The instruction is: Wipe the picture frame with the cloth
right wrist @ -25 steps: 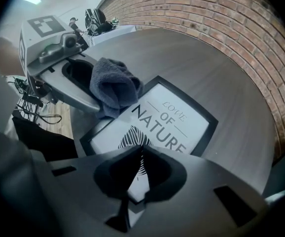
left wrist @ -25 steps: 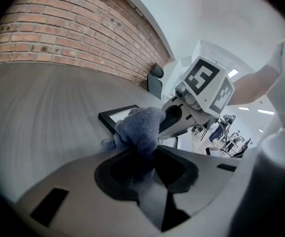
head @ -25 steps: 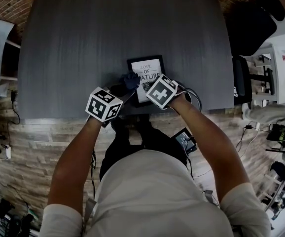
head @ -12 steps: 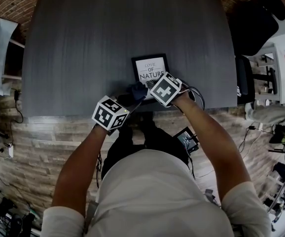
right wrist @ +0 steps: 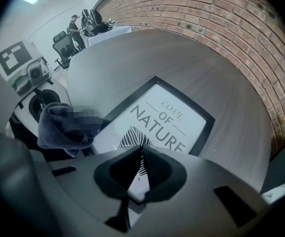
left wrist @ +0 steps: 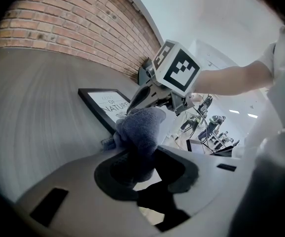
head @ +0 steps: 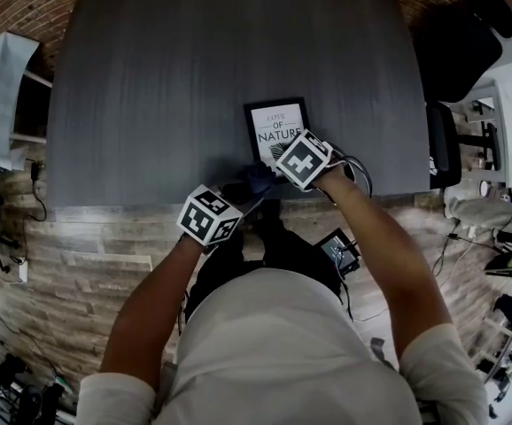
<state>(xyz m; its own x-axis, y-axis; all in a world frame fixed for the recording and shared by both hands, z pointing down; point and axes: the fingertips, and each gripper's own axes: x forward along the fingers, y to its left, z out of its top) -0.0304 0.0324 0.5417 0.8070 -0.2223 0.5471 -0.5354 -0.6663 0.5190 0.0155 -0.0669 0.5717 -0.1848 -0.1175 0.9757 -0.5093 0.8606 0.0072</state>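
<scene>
Spanning most of the head view: dark grey wood-grain rectangular surface [head: 194,78], with the task items down at its near edge. Red brick wall [left wrist: 68,23] runs along the far side. It's a thin strip in the head view and large in both gripper views. Only the right gripper view shows the far end of the room: white walls and a standing person [right wrist: 75,26] well back. Only the head view shows the pale plank-pattern floor [head: 88,264] and a black office chair [head: 455,42] off the surface's right side.

Black rectangular picture frame with white "LOVE OF NATURE" print [head: 276,124] lies flat near the near edge, right of centre. In the head view the right marker cube covers its lower part. The right gripper view shows the print down to the leaf graphic.

Right gripper [right wrist: 140,149]: pointing steeply down, jaws together, nothing between them. Tips sit over the leaf graphic; contact unclear.

Left gripper [left wrist: 137,159]: clamped on the blue-grey terry cloth [left wrist: 137,127], bunched into a wad. The wad sits at the frame's near-left corner, just beside the right gripper. The clamp itself is visible only in the left gripper view. In the head view the cloth is just a dark lump.
</scene>
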